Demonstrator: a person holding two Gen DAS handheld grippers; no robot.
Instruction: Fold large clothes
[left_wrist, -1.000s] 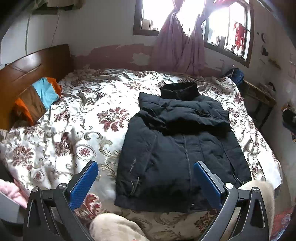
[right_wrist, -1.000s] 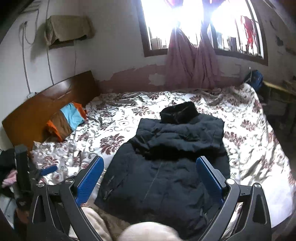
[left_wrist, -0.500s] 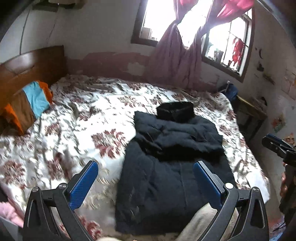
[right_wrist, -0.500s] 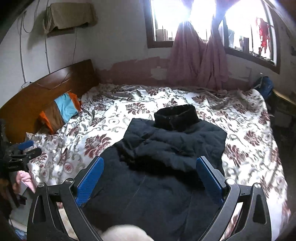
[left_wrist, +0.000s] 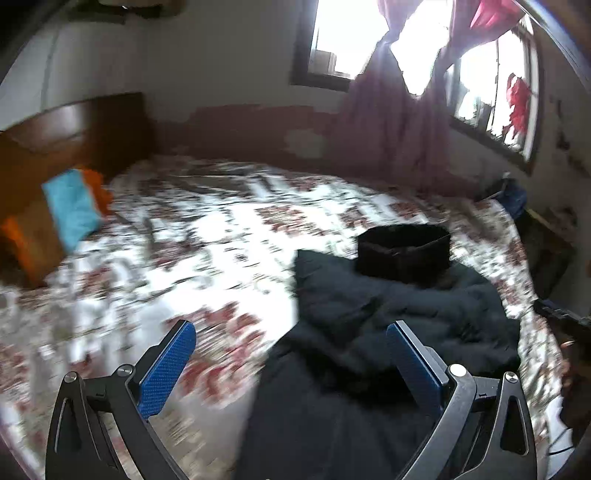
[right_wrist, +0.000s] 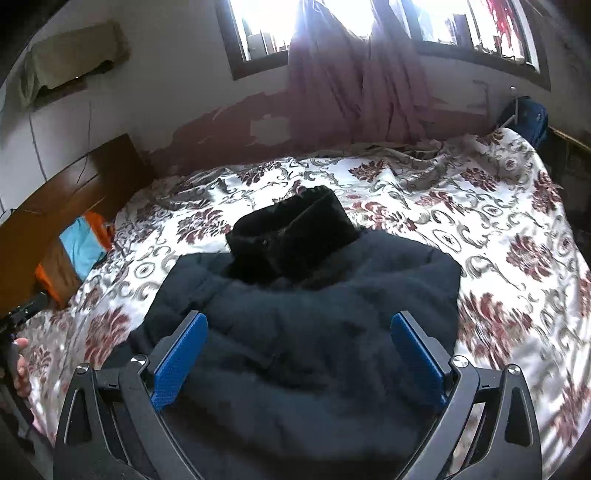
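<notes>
Covering the bed, a floral bedspread (right_wrist: 461, 206) carries the dark jacket (right_wrist: 314, 325).

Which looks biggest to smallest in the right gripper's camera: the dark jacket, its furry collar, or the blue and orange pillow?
1. Dark jacket, by far the largest.
2. Furry collar.
3. Blue and orange pillow, smallest, though it lies farther off and is partly hidden, so this is only how it looks.

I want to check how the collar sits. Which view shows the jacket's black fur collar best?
The right wrist view: the fur collar is sharp, central and unobstructed above the jacket. The left wrist view shows the collar too, but motion-blurred and off to the right.
</notes>
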